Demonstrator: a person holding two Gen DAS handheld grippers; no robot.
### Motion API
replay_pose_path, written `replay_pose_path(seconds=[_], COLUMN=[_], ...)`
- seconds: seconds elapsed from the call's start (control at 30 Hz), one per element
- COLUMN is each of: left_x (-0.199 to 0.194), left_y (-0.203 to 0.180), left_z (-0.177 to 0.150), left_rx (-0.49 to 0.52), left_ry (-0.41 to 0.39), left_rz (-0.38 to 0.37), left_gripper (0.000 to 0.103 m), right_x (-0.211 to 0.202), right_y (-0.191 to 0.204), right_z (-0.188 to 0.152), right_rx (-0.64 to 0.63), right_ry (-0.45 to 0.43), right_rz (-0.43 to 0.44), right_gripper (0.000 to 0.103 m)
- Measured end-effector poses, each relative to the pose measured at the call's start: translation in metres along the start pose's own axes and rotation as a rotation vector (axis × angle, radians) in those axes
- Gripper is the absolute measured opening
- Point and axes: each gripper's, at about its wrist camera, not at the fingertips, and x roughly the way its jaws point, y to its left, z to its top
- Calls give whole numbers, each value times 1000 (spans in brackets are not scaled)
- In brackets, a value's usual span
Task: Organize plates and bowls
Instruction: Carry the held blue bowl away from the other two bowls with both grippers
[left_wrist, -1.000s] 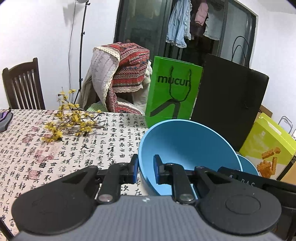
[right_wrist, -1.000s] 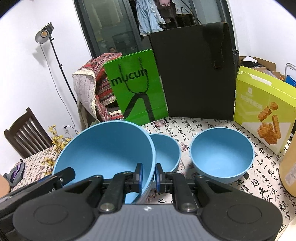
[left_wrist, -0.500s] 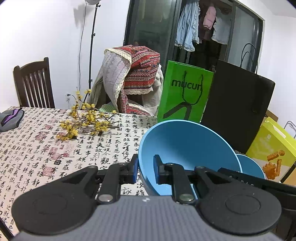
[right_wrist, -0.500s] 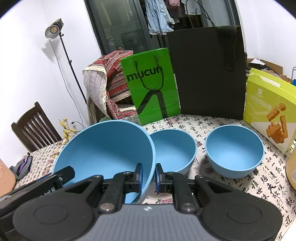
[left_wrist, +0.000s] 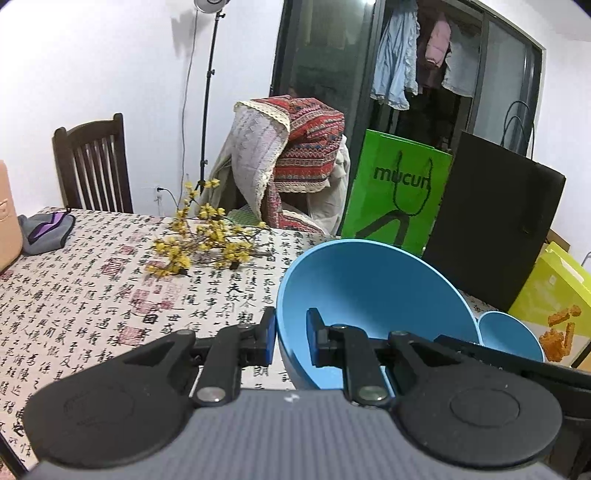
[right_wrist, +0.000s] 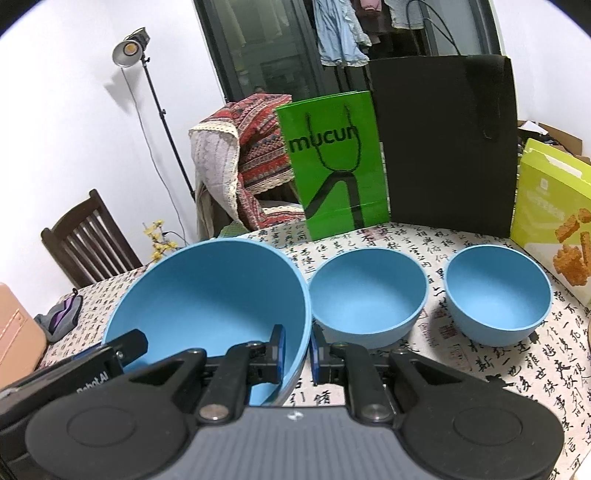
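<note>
Left wrist view: my left tool (left_wrist: 290, 336) is clamped on the near rim of the large blue bowl (left_wrist: 369, 291). Open worktop (left_wrist: 92, 302) stretches to its left, with a yellow flower sprig (left_wrist: 207, 240) farther back. The green bag (left_wrist: 399, 195) and black bag (left_wrist: 495, 236) wall off the far edge.

Right wrist view: my right tool (right_wrist: 297, 349) pinches the same bowl's opposite rim (right_wrist: 301, 321). A medium blue bowl (right_wrist: 367, 295) sits just beside it, a smaller blue bowl (right_wrist: 496, 291) farther right, and a snack box (right_wrist: 554, 221) near the right edge. Since a second ago both bowls have slid rightward in frame.

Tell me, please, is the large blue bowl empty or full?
Empty: the large blue bowl shows only bare blue inside, as far as visible.
</note>
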Motion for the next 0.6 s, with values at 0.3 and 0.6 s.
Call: replay_pose_path(seconds=[0.3,0.6], left_x=[-8,-15], left_y=[21,39], left_z=[-1,-1], left_rx=[-24,-47], left_ry=[-7,-15], left_rz=[33,60], left_gripper=[17,17], right_x=[1,4], right_y=[20,40], right_z=[-5,-10], right_rx=[-28,-52], right_ry=[11,23], right_rz=[30,56], right_gripper=[13,13])
